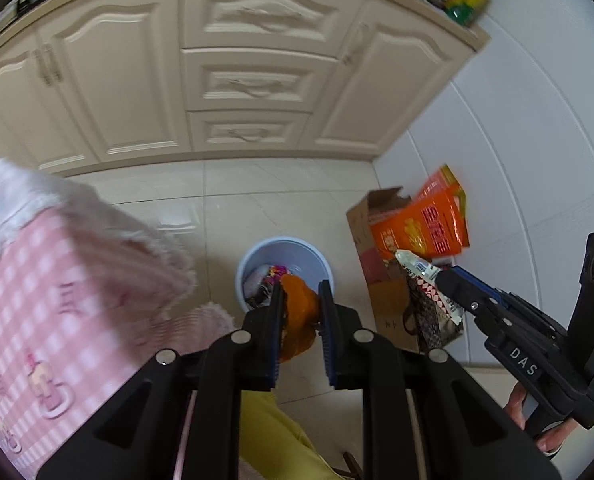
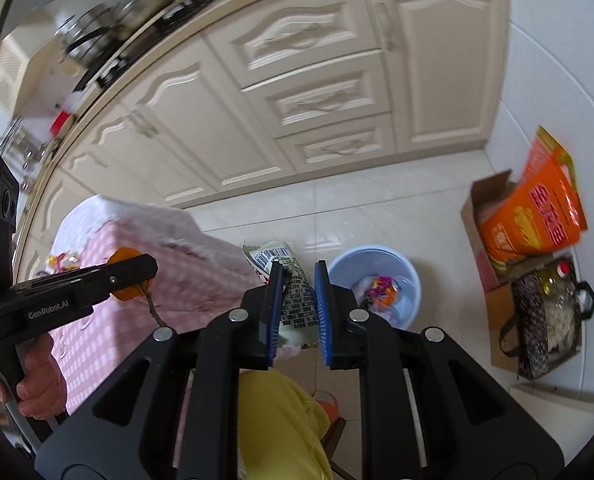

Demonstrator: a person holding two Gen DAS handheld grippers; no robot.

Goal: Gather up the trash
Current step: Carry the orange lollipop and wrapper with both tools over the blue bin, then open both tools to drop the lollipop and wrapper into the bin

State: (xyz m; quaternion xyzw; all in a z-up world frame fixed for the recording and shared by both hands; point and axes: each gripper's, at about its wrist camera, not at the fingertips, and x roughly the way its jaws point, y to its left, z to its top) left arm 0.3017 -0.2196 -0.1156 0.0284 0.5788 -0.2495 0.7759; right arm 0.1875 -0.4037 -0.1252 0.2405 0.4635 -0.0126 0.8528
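A pale tiled kitchen floor [image 1: 281, 200] runs up to cream cabinets [image 1: 253, 80], with a pink checked cloth over the counter [image 1: 57, 280] on my left and a blue bin [image 1: 253, 256] below, already holding wrappers. My left gripper [image 1: 301, 300] has its jaws closed on an orange peel [image 1: 297, 304], held right above the bin's opening. My right gripper [image 2: 297, 300] has its jaws pinched on a printed snack wrapper [image 2: 293, 284], held just left of the bin and near a cardboard box [image 2: 481, 224] of orange packaging by the wall
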